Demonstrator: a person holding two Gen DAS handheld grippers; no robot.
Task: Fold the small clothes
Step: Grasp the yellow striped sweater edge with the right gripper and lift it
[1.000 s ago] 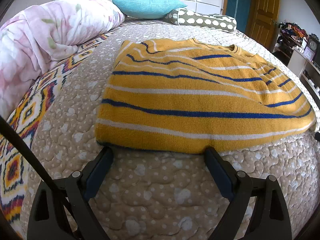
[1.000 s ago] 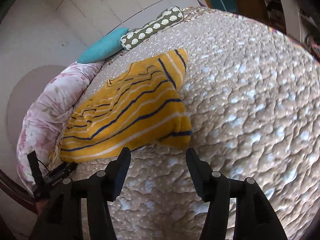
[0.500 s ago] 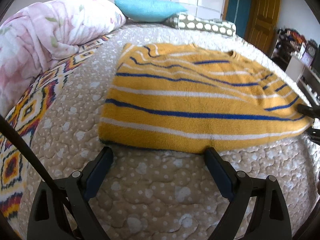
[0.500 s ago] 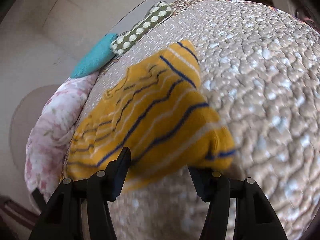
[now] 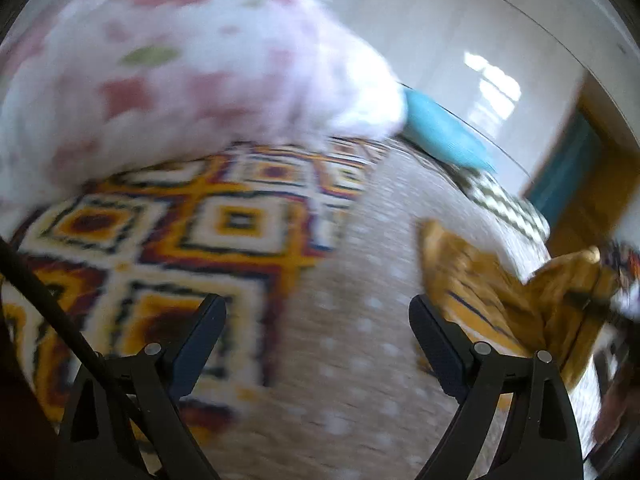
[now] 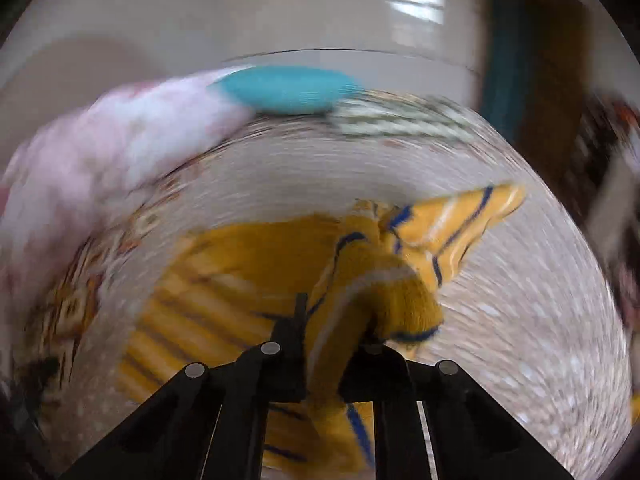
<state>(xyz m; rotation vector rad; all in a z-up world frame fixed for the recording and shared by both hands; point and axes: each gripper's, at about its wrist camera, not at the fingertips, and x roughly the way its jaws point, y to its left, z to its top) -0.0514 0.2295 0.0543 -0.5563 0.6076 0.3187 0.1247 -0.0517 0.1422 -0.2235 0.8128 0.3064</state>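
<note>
On the quilt (image 6: 520,320), striped sweater (image 6: 248,280) pinched in right hand-held gripper (image 6: 336,320); left hand-held gripper (image 5: 316,336) wide, beside patterned blanket (image 5: 160,240).

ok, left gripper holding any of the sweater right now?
No: the left gripper is open over the bedspread, with the yellow striped sweater off to its right.

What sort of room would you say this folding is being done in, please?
Most likely a bedroom: the striped sweater lies on a quilted bedspread, with a teal pillow and a rolled pink floral duvet at the head.
</note>
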